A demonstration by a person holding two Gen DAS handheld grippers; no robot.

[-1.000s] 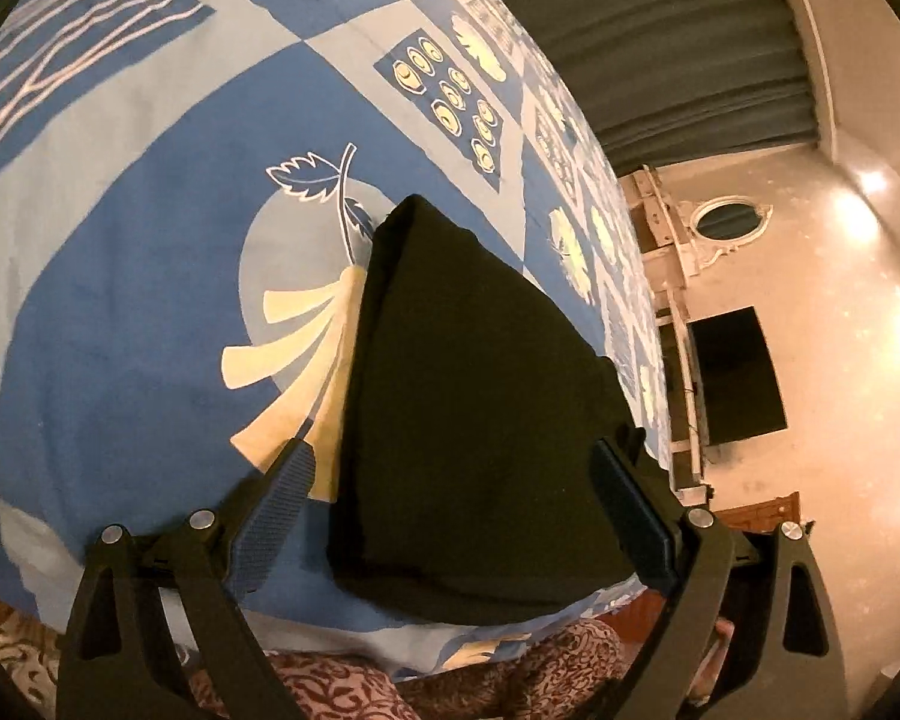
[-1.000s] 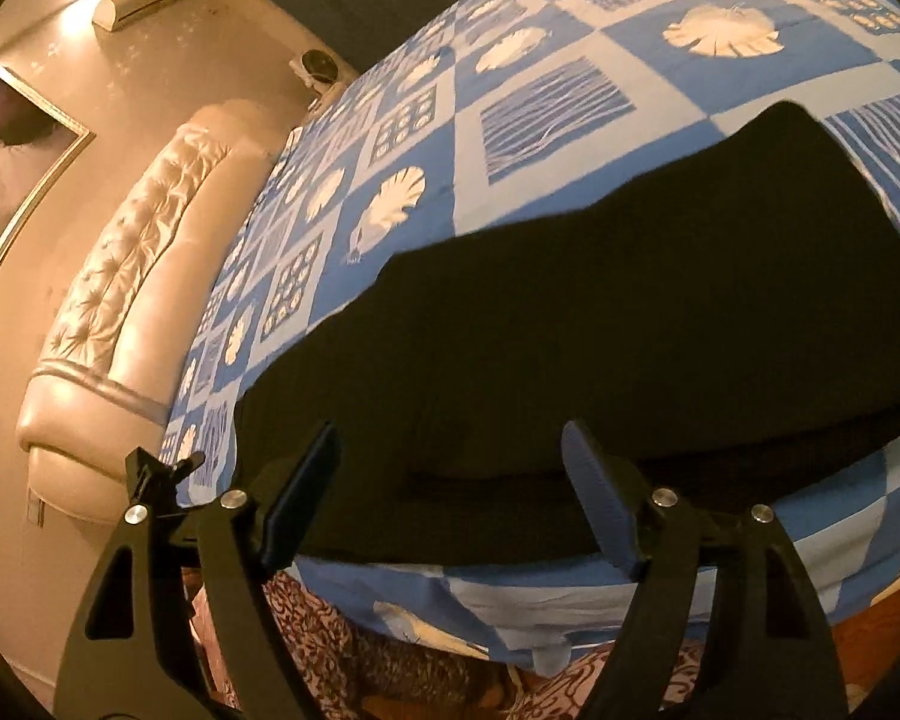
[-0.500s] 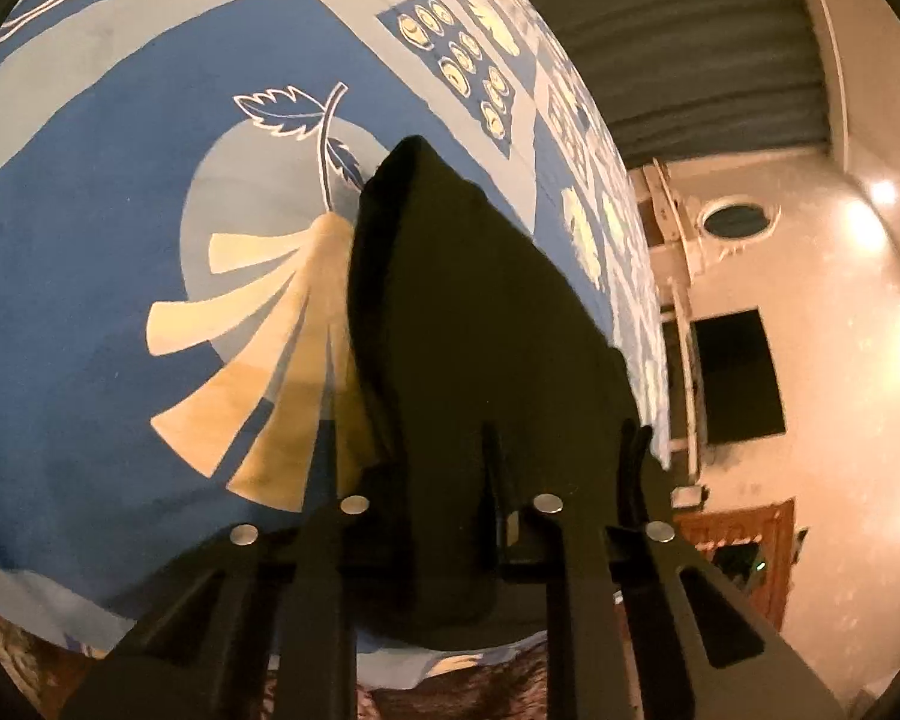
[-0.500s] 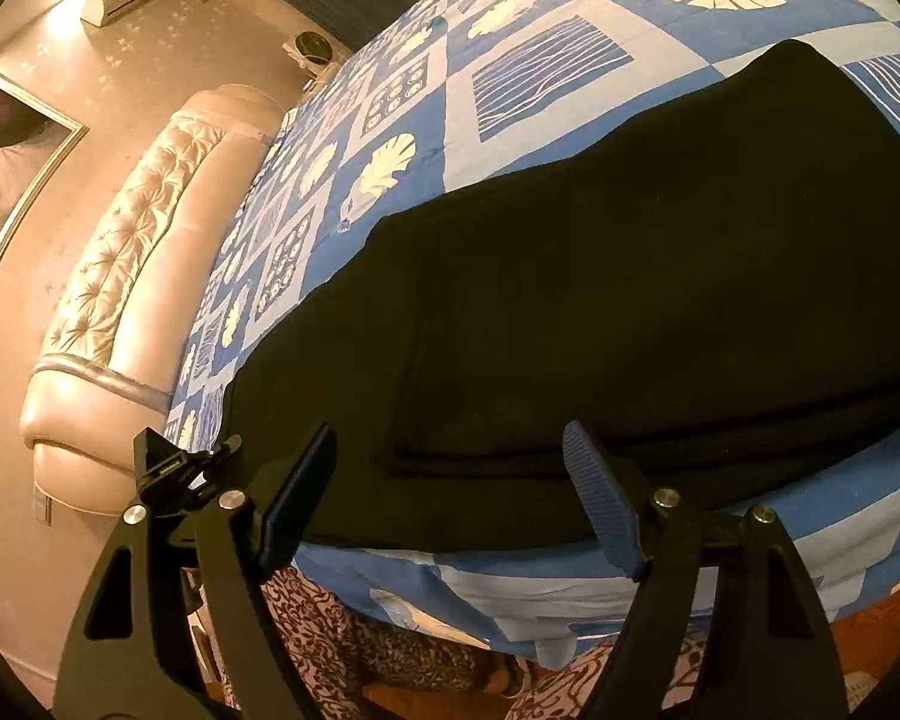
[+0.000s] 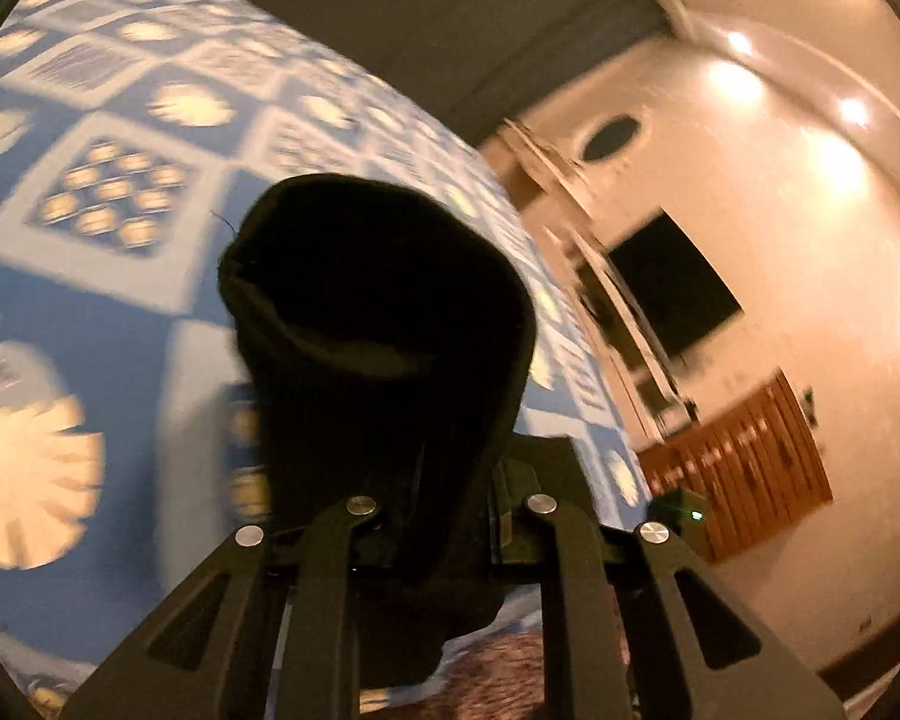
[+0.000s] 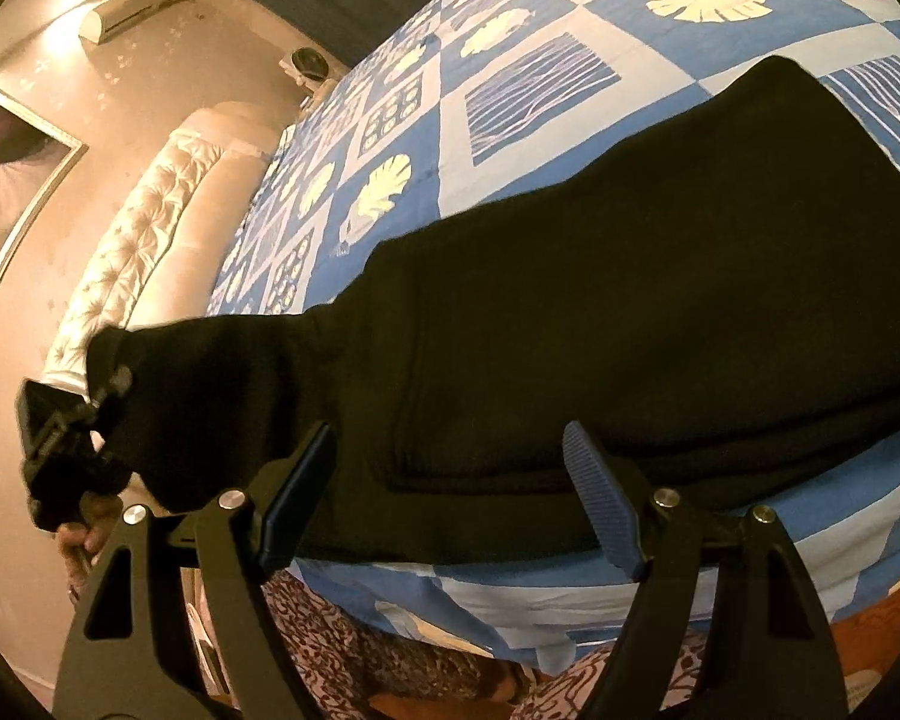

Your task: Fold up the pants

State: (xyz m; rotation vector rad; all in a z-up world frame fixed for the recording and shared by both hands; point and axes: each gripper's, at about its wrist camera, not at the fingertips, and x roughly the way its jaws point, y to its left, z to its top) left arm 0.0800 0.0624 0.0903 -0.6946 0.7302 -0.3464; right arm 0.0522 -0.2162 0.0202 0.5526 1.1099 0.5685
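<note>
We see the left gripper (image 5: 444, 516) low in the centre of its frame, its fingers drawn together and pinching a bunched end of the black pants (image 6: 630, 312), which rises from the fingers as a dark rounded hump in the middle of the picture. In the right wrist view the same gripper (image 6: 60, 444) appears at the lower left, held by a hand (image 6: 87, 531), with the pants end lifted clear of the bed edge there. The right gripper (image 6: 450, 492) sits low centre in its own frame, fingers spread wide and holding nothing, hovering over the near hem of the pants. Compared with half a second ago, the left gripper has raised and swung its end of the pants: the fabric then lay flat on the bed, and the left view now shows motion blur. The right gripper has stayed spread in about the same pose. The rest of the pants lies flat across the bedspread (image 6: 510, 96), blue and white squares with cream leaf prints. A tufted cream headboard (image 6: 150, 228) and a framed picture (image 6: 12, 180) fill the left of the right view; a dark screen (image 5: 672, 288) and a wooden cabinet (image 5: 750, 468) stand at the right of the left view.
</note>
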